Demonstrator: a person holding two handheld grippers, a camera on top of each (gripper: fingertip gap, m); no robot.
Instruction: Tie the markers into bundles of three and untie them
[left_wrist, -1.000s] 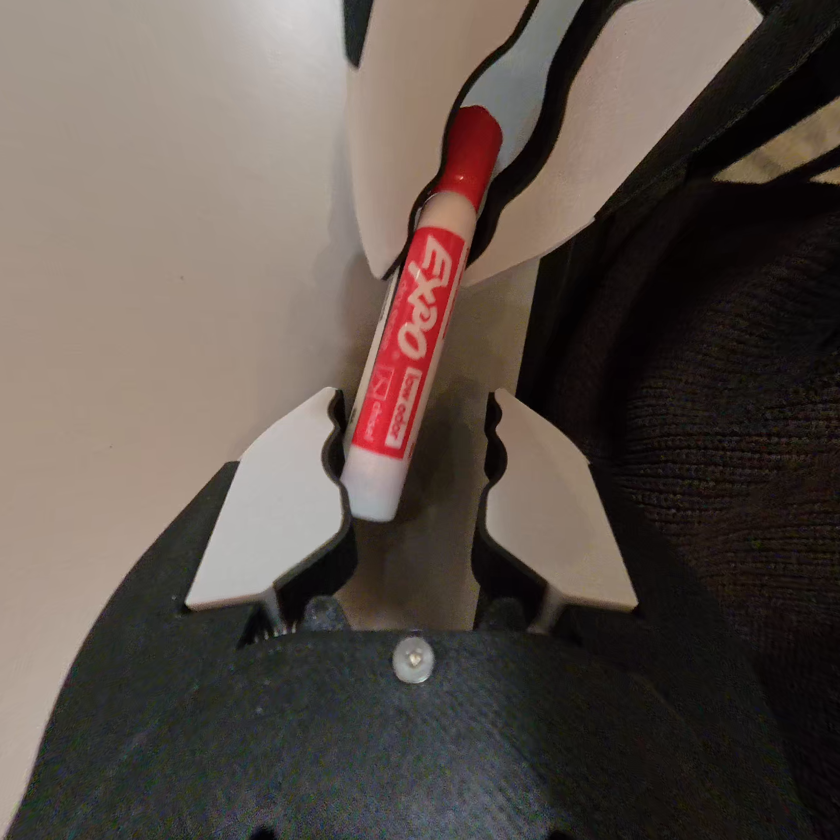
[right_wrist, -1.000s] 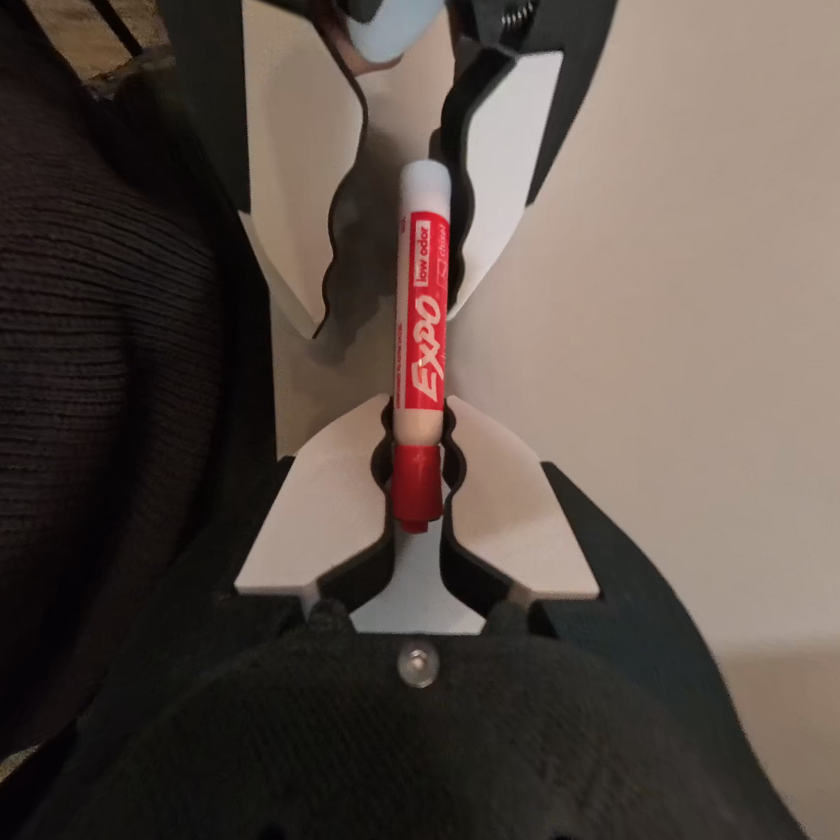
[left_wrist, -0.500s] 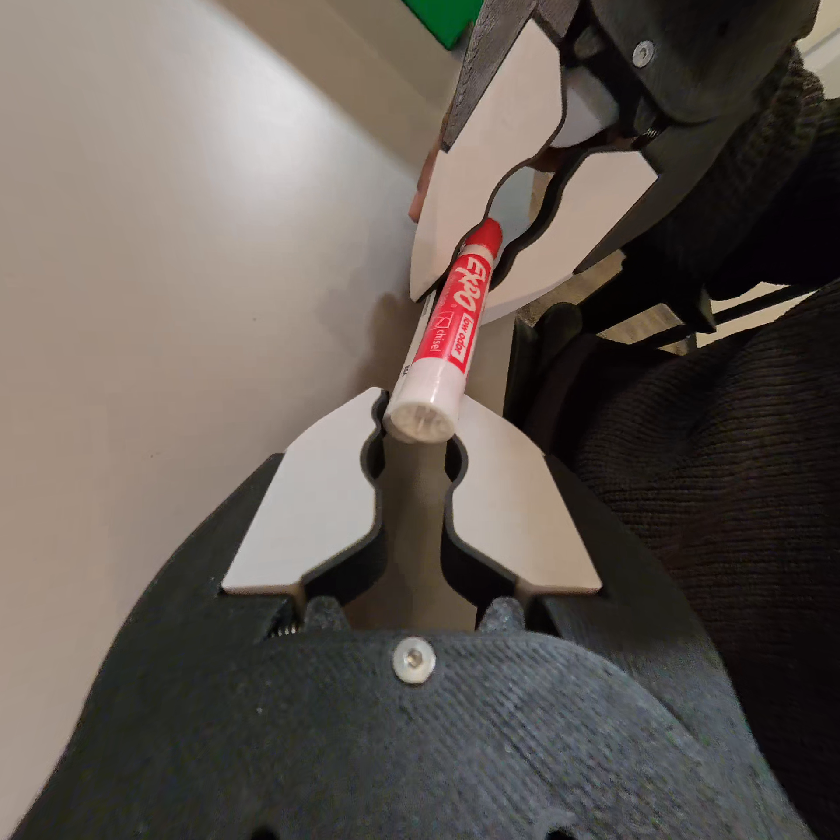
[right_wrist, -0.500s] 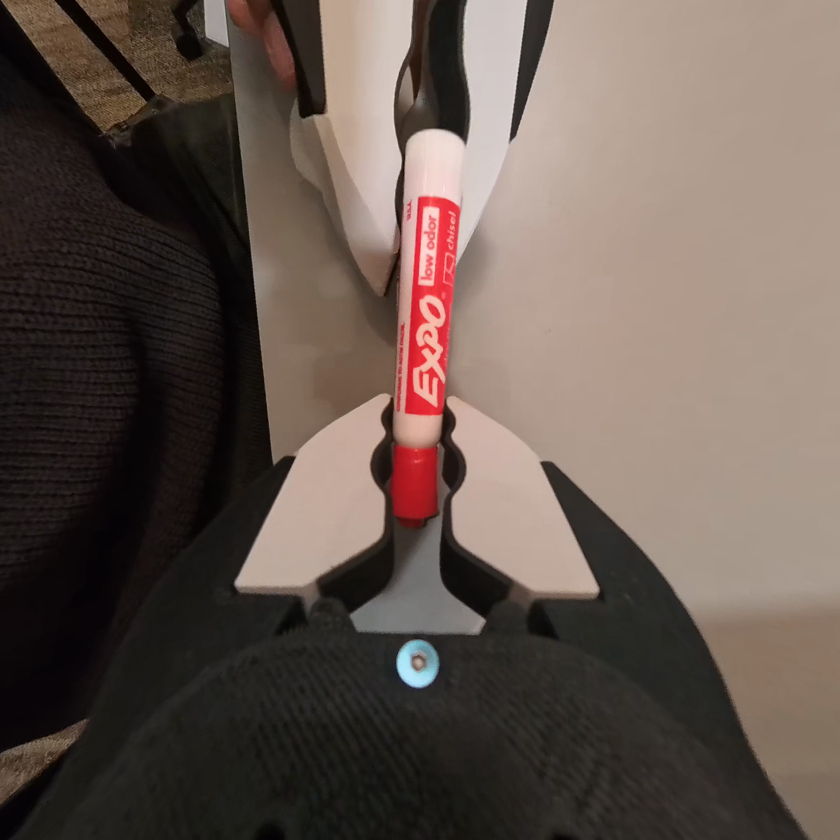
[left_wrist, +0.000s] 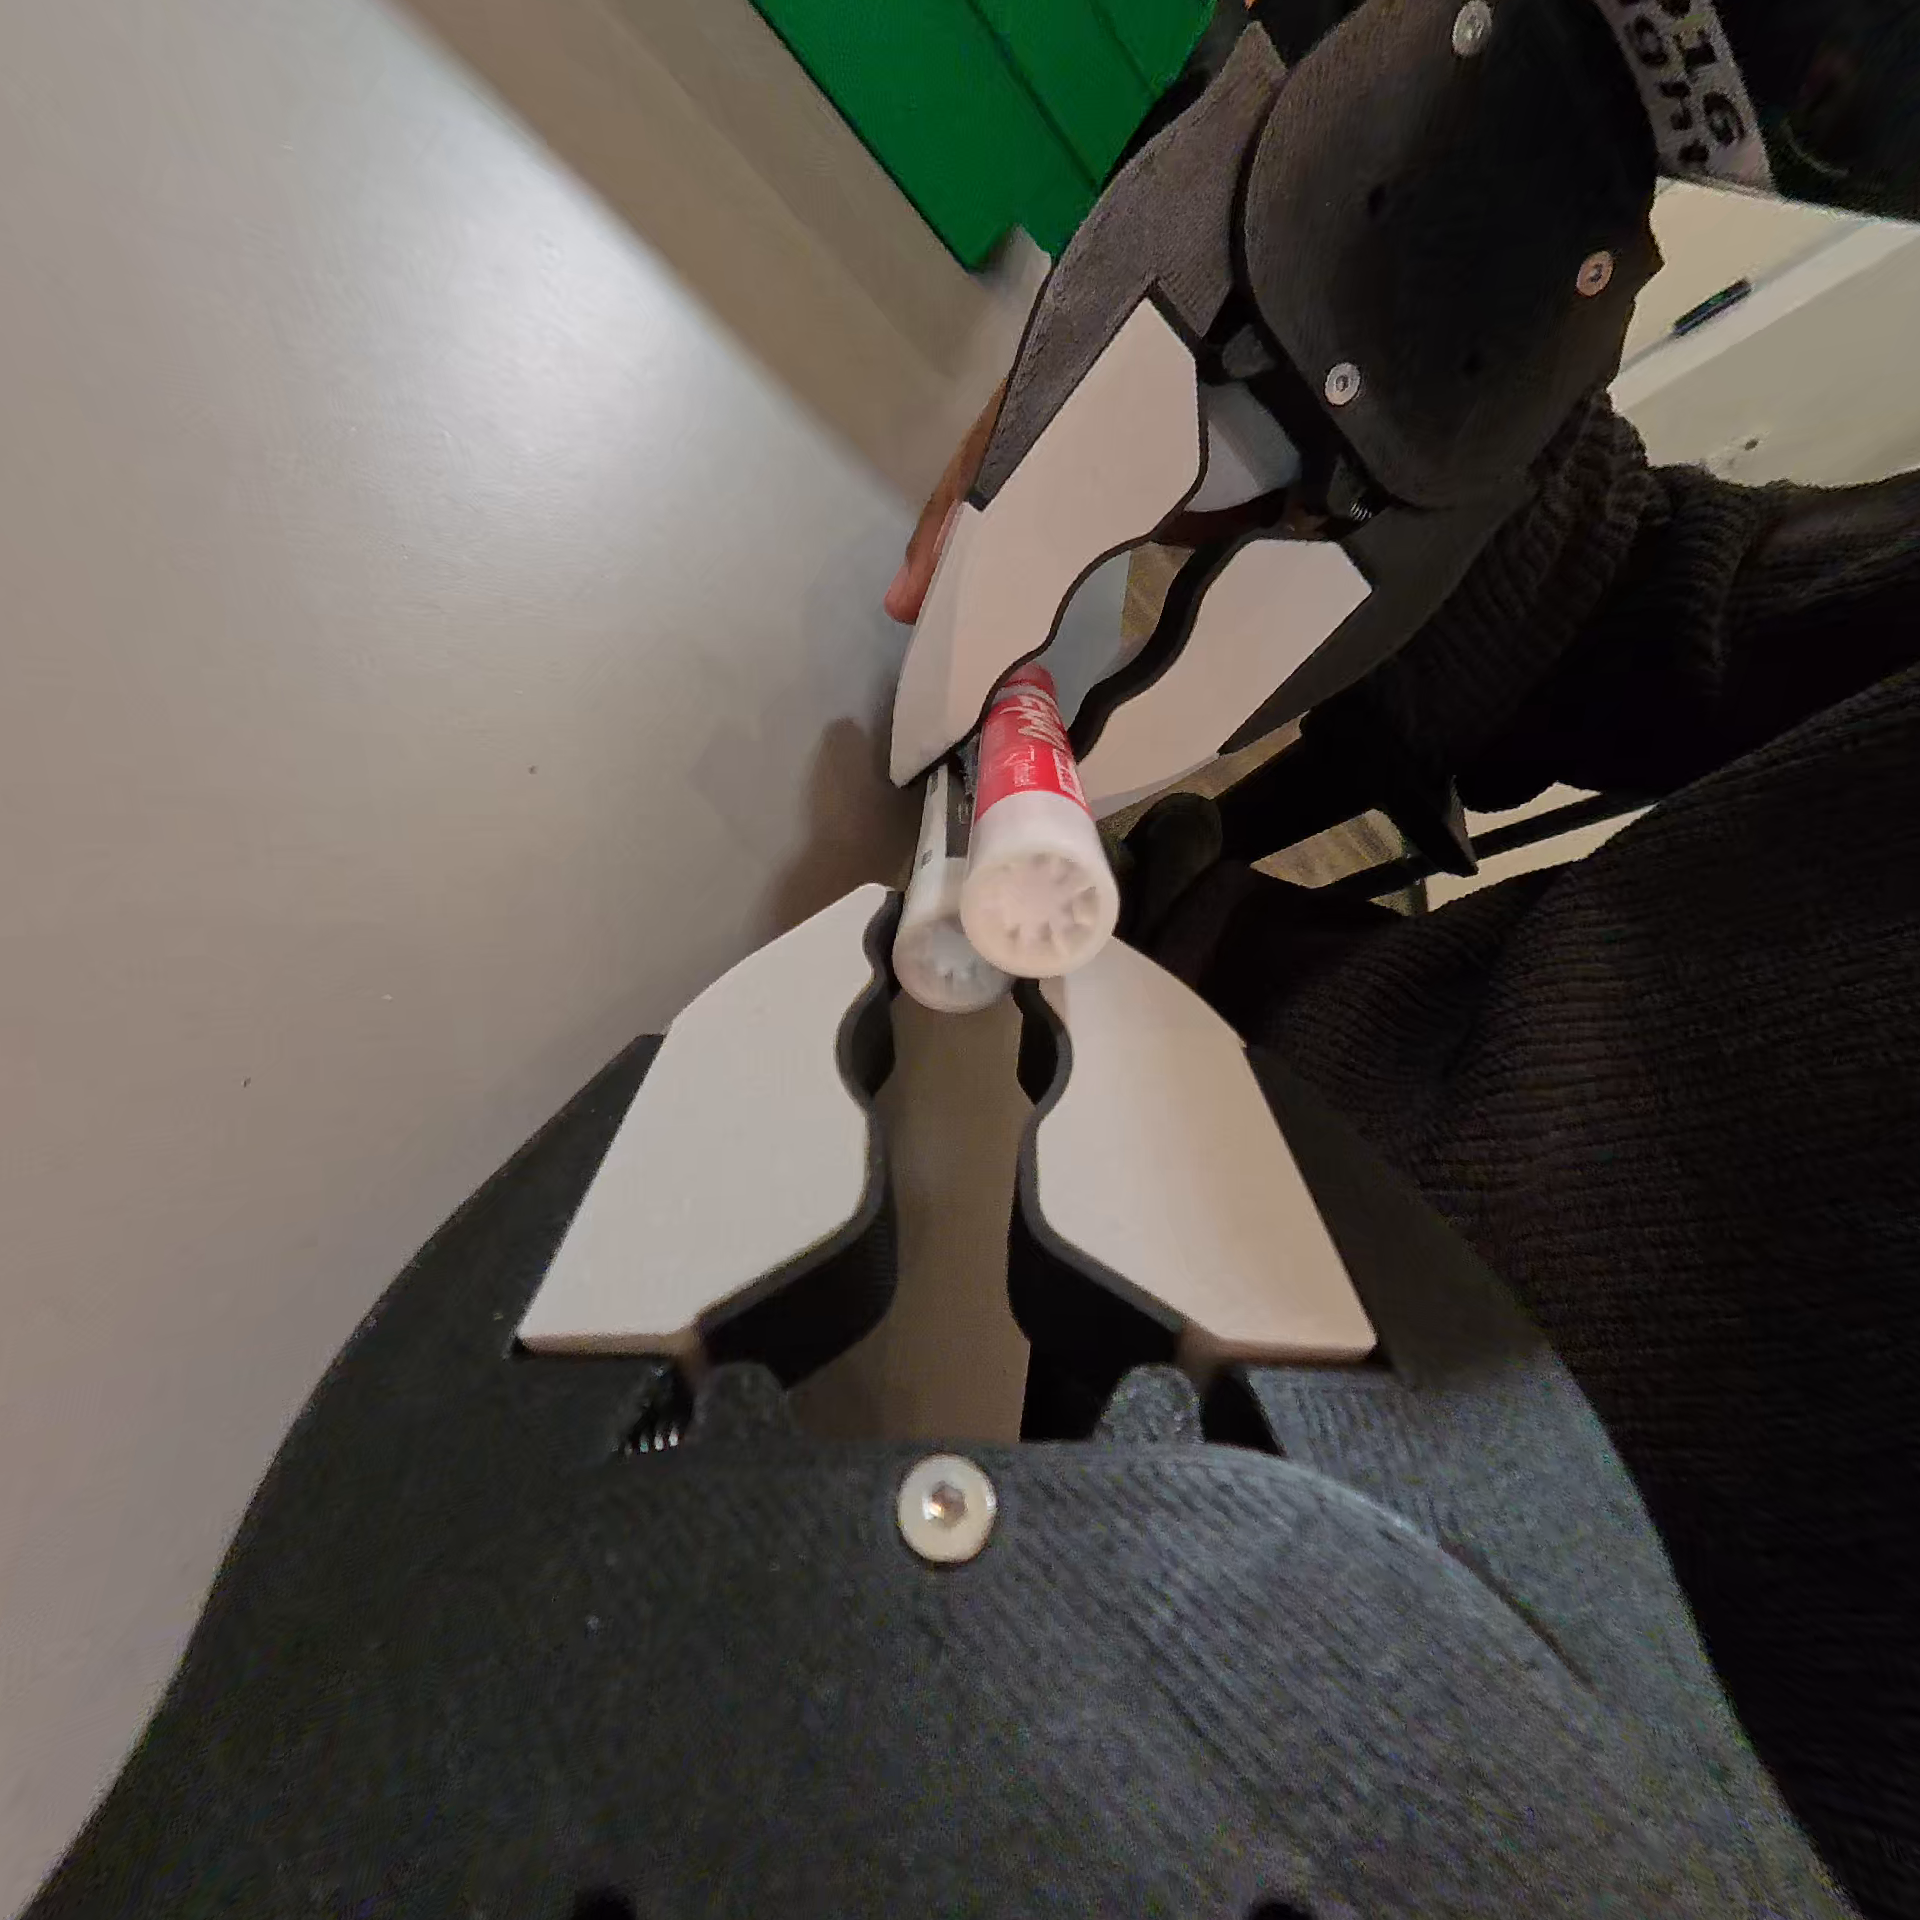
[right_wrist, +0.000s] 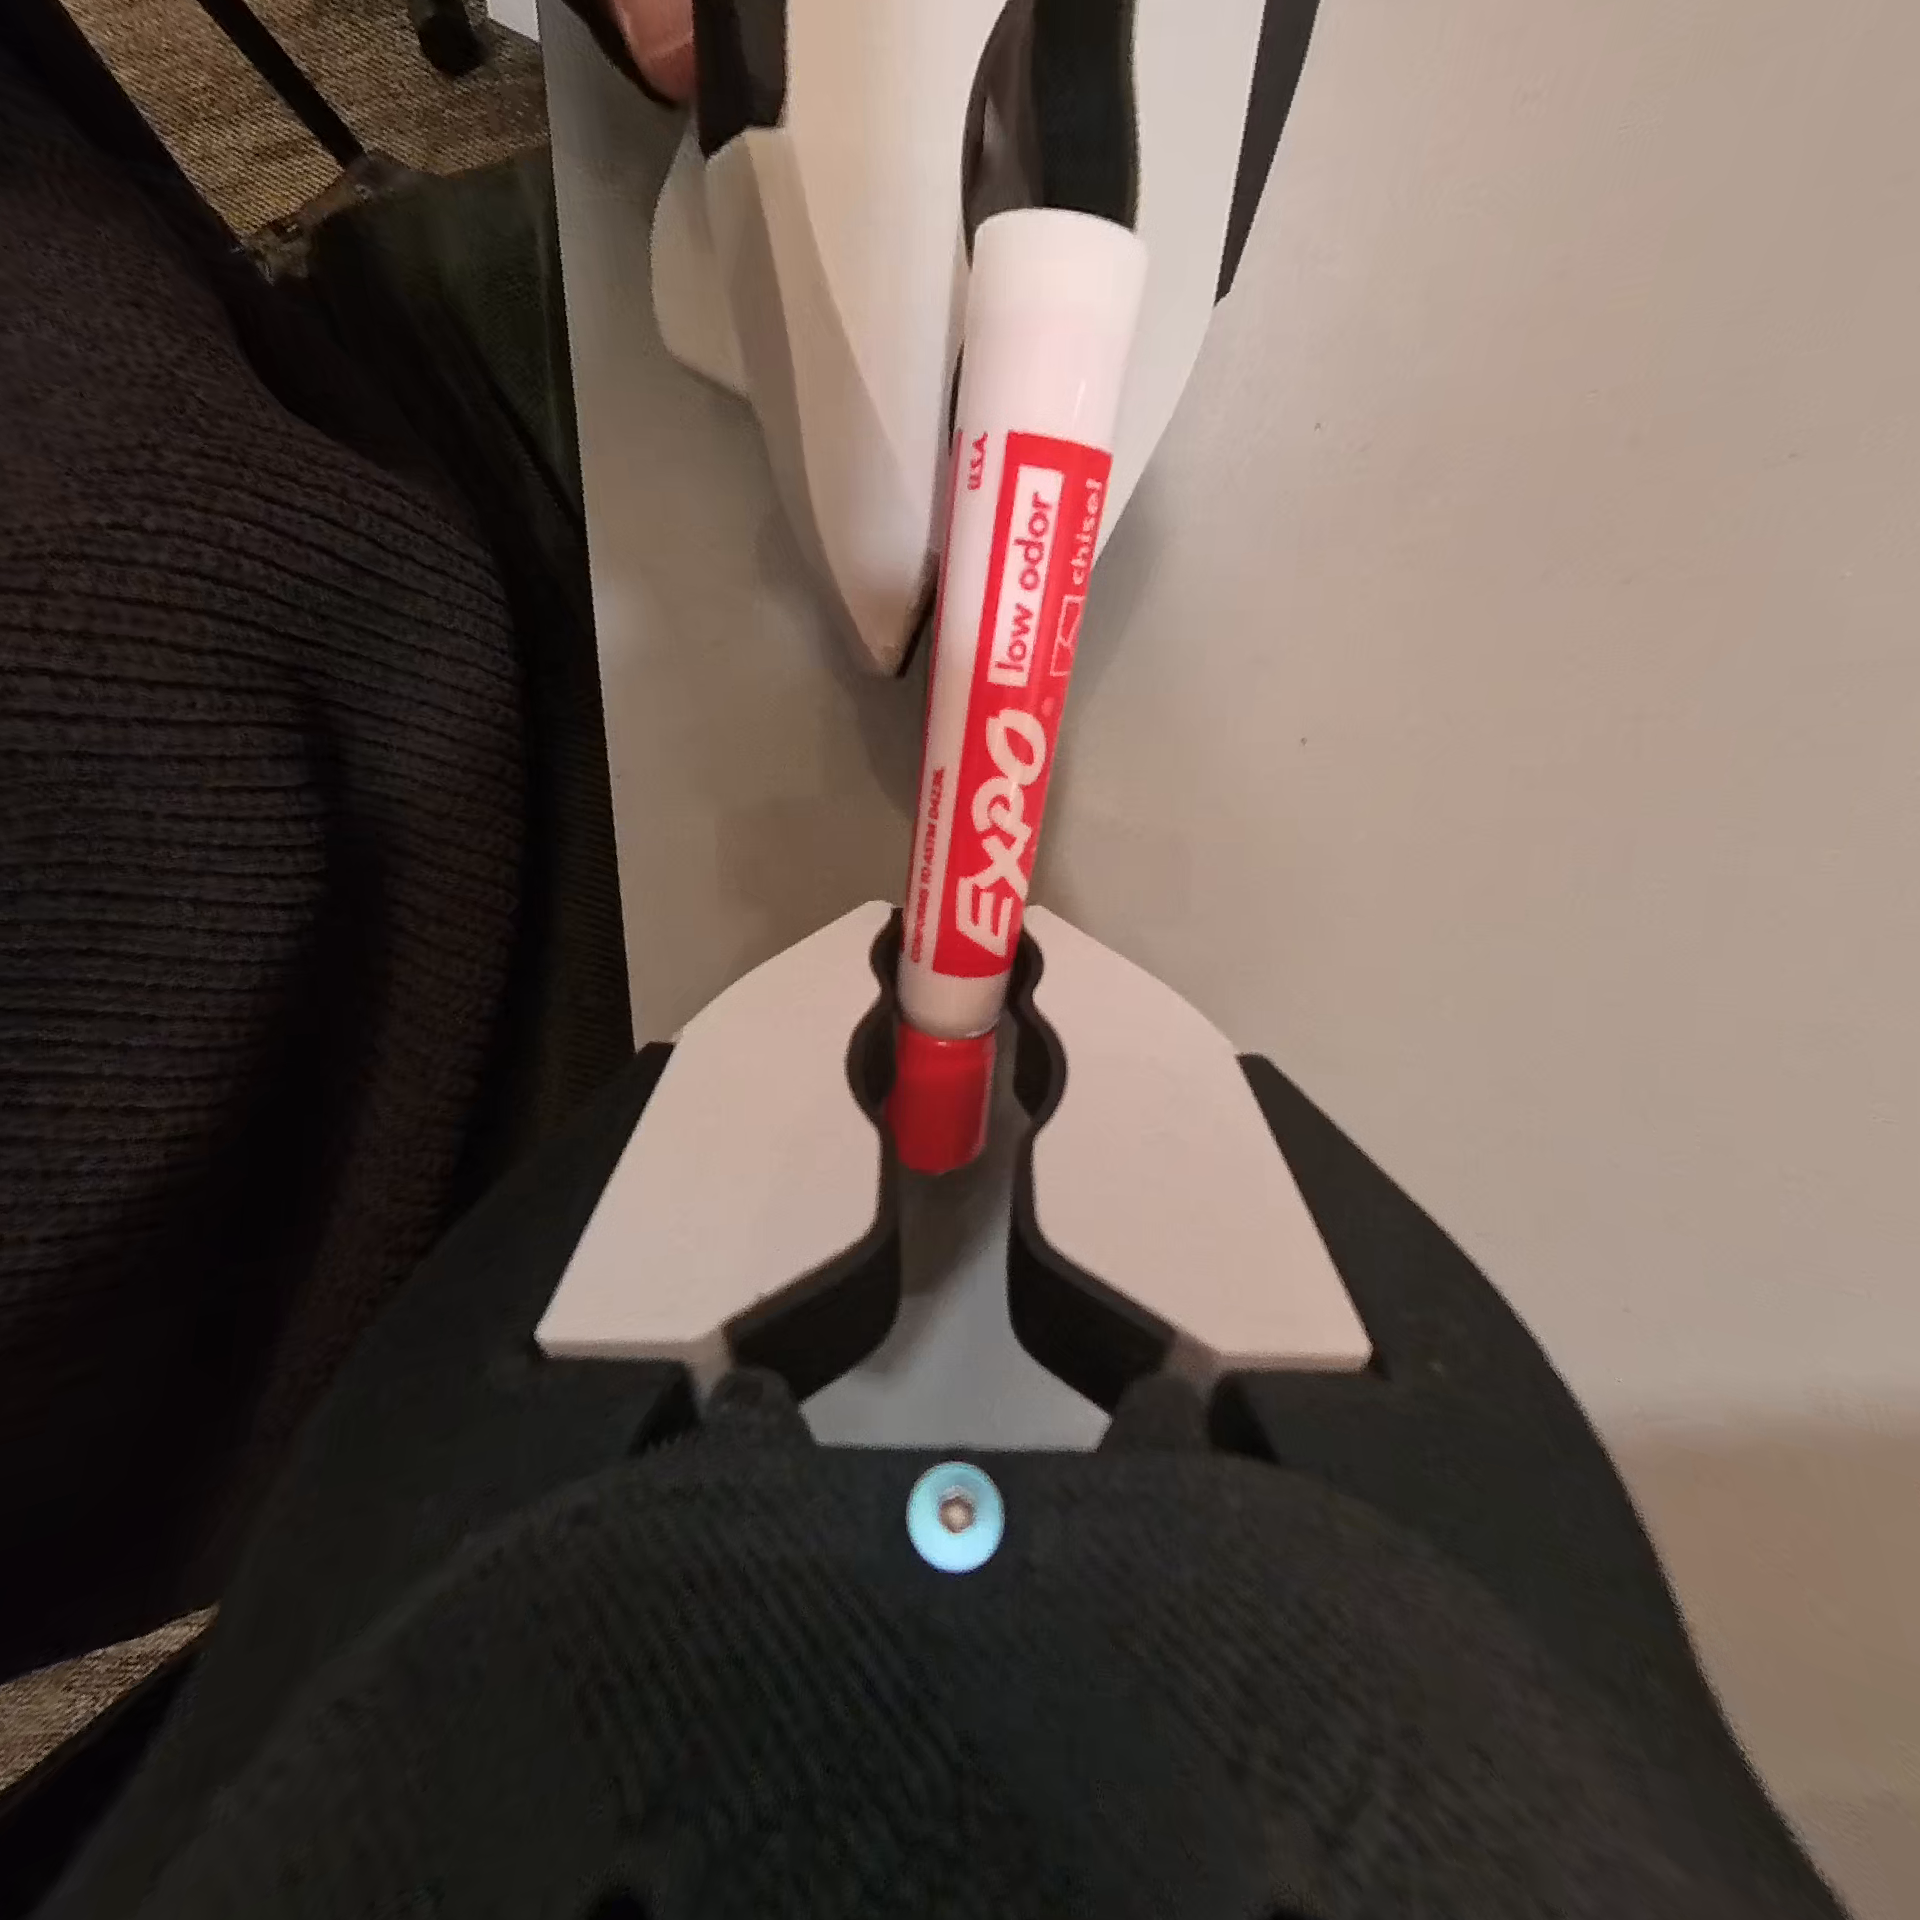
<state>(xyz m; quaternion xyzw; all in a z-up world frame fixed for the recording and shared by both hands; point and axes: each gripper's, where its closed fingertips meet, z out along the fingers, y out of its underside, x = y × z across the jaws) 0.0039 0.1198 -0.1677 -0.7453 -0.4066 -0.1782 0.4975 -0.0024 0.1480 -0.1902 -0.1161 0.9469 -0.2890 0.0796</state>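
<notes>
A red-and-white dry-erase marker (right_wrist: 1018, 623) is held between both grippers, above the edge of a white table (right_wrist: 1558, 727). My right gripper (right_wrist: 958, 920) is shut on its cap end, and the red cap (right_wrist: 940, 1101) sits between the jaws. My left gripper (left_wrist: 966, 940) faces it with narrow jaws closed around the marker's white butt end (left_wrist: 1039, 914). A second white round end (left_wrist: 940, 966) shows just left of it; I cannot tell whether it is a reflection. The right gripper (left_wrist: 1013, 769) also shows in the left wrist view, and the left gripper (right_wrist: 997, 582) in the right wrist view.
The table (left_wrist: 312, 623) fills the left of the left wrist view and its edge runs under the grippers. Dark knit clothing (left_wrist: 1558, 1143) (right_wrist: 208, 831) lies right beside that edge. A green box (left_wrist: 987, 104) stands beyond. Carpeted floor (right_wrist: 208, 94) shows at the top left. Across from one pair of fingers to the other is roughly 4 cm.
One second ago my left gripper was open around the marker's butt end; it has closed on it. The left gripper then tilted, so the marker now shows nearly end-on. The right grip is unchanged.
</notes>
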